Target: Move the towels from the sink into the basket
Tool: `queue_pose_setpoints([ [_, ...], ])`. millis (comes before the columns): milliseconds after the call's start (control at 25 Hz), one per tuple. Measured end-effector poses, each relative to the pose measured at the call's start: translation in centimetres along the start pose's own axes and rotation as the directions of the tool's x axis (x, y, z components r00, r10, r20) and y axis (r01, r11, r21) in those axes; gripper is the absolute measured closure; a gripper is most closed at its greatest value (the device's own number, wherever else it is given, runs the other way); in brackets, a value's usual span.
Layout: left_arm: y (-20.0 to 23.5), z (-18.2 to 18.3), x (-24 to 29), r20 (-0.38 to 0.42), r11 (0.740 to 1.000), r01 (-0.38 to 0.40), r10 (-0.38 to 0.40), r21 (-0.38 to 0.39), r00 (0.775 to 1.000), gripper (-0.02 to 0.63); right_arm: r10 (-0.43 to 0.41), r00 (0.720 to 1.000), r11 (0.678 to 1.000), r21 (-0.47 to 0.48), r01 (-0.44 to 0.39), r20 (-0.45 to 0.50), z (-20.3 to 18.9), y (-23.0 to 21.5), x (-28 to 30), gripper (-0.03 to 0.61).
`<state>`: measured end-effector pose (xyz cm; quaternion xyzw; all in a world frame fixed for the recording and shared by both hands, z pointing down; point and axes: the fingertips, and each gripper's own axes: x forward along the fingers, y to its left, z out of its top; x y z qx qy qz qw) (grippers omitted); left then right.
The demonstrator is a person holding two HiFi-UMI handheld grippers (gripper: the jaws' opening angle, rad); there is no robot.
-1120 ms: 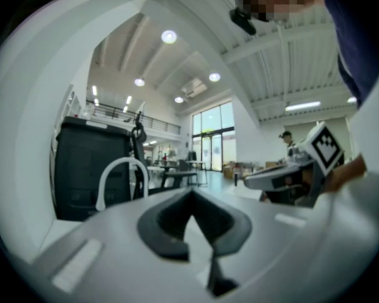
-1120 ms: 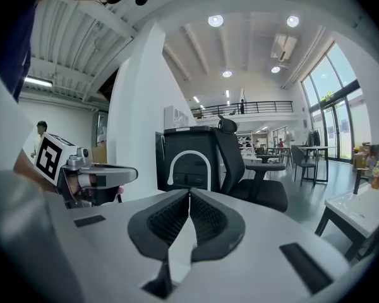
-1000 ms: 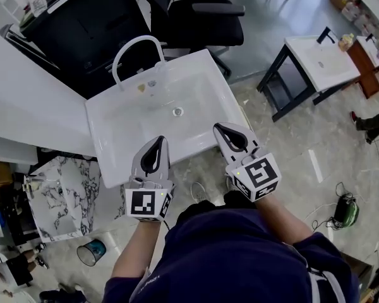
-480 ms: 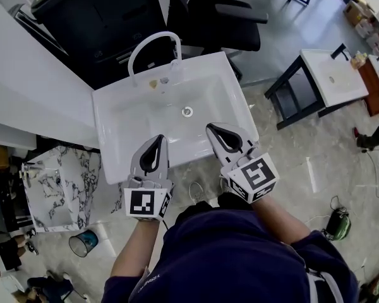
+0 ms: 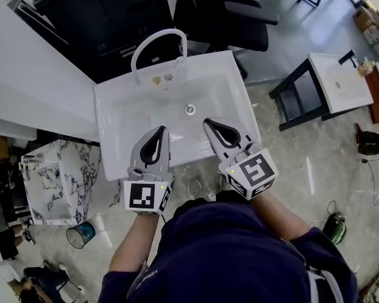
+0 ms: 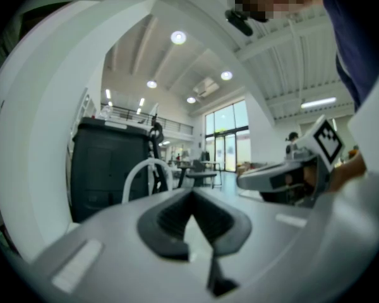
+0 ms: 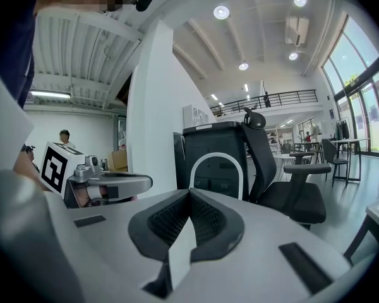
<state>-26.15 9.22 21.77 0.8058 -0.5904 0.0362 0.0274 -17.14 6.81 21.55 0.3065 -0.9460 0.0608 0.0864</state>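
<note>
Above a marble floor [image 5: 290,163], the head view shows the white sink [image 5: 123,115] just ahead of the left gripper [image 5: 162,130] and right gripper [image 5: 207,122]. In the left gripper view the jaws meet, with the faucet [image 6: 139,172] beyond. In the right gripper view the jaws also meet, facing that faucet.

The left hand-held gripper [image 6: 191,197] has its jaws closed together, dark pads meeting at the tips with nothing between them. Beyond the tips a white arched faucet [image 6: 146,161] stands in front of a black cabinet [image 6: 104,163]. At the right, the right hand-held gripper [image 6: 243,182] lies alongside, its marker cube [image 6: 328,141] raised. Ceiling lights [image 6: 179,38] and tall windows [image 6: 224,134] lie beyond.
</note>
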Motion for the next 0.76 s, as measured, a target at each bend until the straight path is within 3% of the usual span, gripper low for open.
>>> queue_pose_setpoints([
  [760,-1.2,-0.6,1.8,-0.018,1.000,-0.026,0.026,-0.010,1.000,0.612,0.031,0.999,1.000,0.002,-0.031,-0.015,-0.5,-2.0,-0.2,0.571],
])
